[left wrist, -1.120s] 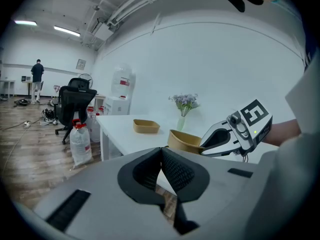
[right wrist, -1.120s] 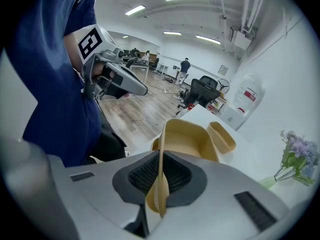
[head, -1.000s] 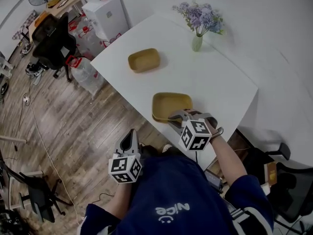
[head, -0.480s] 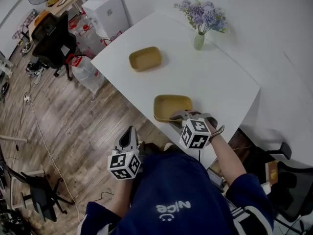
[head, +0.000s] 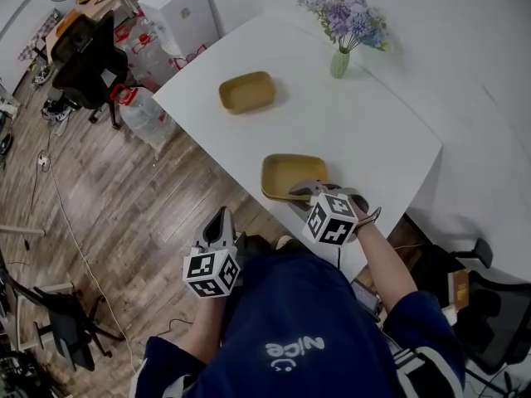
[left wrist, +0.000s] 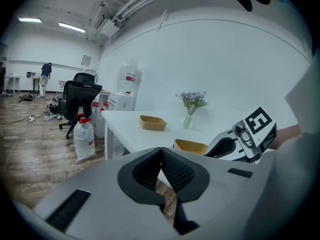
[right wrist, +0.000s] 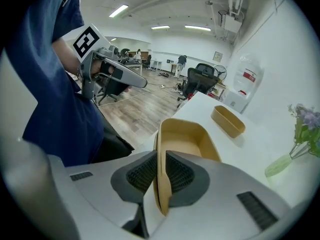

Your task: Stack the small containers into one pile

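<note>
Two tan, shallow containers sit on the white table [head: 373,131]. The far container [head: 246,92] [right wrist: 228,120] [left wrist: 152,122] lies alone near the table's left edge. The near container [head: 286,175] [right wrist: 192,136] [left wrist: 190,146] rests at the front edge, and its near rim shows a double edge. My right gripper [head: 300,191] [right wrist: 161,156] is shut on that near rim, one pad inside and one outside. My left gripper [head: 221,218] [left wrist: 161,154] hangs over the floor, left of the table, shut with nothing in it.
A green vase of purple flowers [head: 340,60] stands at the table's far side. On the wooden floor to the left are water bottles [head: 143,114], a black office chair [head: 83,60] and a white cabinet [head: 178,11]. The person's blue-clad body fills the lower head view.
My right gripper has rolled a little while it keeps hold of the near container's rim. Both containers and the left gripper stay where they were.
</note>
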The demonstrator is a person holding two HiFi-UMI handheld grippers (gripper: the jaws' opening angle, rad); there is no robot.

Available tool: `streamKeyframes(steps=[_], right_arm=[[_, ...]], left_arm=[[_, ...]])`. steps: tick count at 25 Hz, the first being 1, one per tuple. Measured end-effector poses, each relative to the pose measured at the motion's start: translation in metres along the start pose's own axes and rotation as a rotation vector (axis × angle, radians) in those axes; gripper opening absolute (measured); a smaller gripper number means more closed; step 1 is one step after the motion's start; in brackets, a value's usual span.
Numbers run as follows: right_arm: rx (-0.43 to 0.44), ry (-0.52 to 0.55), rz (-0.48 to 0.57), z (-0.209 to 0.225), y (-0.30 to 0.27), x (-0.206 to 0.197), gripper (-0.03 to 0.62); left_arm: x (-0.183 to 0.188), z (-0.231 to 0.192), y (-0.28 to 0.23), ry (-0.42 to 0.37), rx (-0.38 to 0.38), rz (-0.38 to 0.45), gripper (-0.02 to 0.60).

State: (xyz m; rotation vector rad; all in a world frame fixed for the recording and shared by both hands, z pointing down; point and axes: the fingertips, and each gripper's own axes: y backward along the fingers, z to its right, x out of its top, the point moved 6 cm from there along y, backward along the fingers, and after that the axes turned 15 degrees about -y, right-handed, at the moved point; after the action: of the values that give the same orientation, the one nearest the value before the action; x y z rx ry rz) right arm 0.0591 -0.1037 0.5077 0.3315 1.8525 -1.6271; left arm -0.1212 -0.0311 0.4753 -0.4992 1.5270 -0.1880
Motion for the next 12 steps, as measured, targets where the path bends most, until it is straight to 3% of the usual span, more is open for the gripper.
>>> streamKeyframes(steps=[7,10,12], right_arm=[[0.040,-0.070,0.033,-0.003,0.002,-0.001,0.063],[0.056,-0.103,0.060,-0.002,0.006,0.001,0.160],[0.062,-0.115,0.075,-0.002,0.010,0.001,0.170]], left_arm=[[-0.005,-0.004,0.009,0.010,0.023,0.005,0.020],[-0.005,-0.003,0.009,0.006,0.025,0.009,0.020],[-0.006,0.000,0.011,-0.004,0.023,0.009,0.020]])
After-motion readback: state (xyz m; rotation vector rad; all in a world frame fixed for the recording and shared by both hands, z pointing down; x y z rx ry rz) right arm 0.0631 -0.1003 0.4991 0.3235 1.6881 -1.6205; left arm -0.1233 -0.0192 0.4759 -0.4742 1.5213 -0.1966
